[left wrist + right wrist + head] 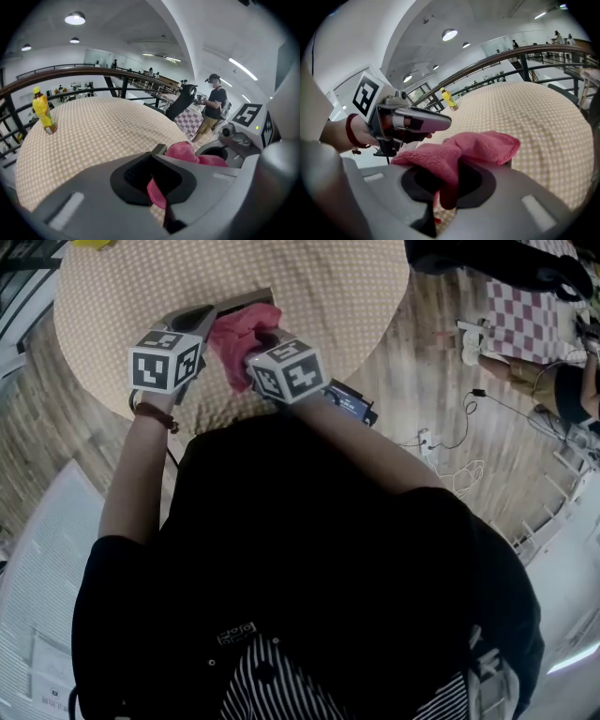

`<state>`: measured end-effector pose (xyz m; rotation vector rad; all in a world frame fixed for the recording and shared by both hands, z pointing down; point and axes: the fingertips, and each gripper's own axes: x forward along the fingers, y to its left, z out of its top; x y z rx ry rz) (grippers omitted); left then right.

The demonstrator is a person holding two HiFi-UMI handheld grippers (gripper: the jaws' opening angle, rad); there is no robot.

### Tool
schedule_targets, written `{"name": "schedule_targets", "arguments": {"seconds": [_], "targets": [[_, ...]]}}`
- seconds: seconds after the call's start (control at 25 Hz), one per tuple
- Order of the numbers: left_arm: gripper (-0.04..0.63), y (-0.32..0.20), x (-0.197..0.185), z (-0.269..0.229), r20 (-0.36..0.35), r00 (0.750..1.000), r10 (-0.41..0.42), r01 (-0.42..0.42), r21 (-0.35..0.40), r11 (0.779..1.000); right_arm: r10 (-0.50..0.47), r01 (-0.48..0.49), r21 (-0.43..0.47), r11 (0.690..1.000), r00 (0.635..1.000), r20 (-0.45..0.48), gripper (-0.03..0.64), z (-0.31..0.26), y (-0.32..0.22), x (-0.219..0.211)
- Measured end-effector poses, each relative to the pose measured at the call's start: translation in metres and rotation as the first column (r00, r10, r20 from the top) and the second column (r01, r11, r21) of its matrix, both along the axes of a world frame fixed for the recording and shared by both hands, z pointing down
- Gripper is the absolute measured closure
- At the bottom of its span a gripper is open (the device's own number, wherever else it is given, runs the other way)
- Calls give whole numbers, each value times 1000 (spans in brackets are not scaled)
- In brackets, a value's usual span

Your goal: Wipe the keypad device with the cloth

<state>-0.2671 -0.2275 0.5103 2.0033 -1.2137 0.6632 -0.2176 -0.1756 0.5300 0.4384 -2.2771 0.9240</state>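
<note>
Jaws of the left gripper are closed almost fully, with a thin fold of the pink cloth pinched between them. Jaws of the right gripper are likewise drawn together on a thicker fold of the same cloth, the bulk of which is heaped at their 12 o'clock.

In the head view the cloth is held bunched between both grippers, near the edge of the desk closest to the person. A dark, flat rim is seen at the cloth's 12 o'clock. This is judged to be the keypad device, most of which is covered. In the left gripper view only a small dark corner of it is shown, touching the cloth at 10 o'clock. No keys can be made out in any view.

The task is judged to be in its early or middle part. The cloth is in hand and lies against the device, so the pick-up is done. Whether any stroke is made yet cannot be told, since no wiped surface is shown. Strokes over the key face are thought to be left. A yellow bottle is stood well apart, at the far side of the desk.
</note>
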Motion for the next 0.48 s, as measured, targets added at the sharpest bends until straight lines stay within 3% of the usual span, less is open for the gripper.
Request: {"name": "schedule_targets", "arguments": {"seconds": [0.08, 0.2, 0.48], "targets": [[592, -11, 6, 2, 45, 998, 49, -49, 3, 999, -8, 8, 8, 1000, 1000, -18, 549, 9, -3, -2], [592, -16, 17, 23, 93, 988, 125, -121, -50, 991, -19, 19, 4, 1000, 999, -31, 549, 20, 4, -5], [592, -11, 31, 54, 117, 969, 218, -205, -112, 972, -58, 58, -5, 998, 998, -25, 549, 30, 18, -17]]}}
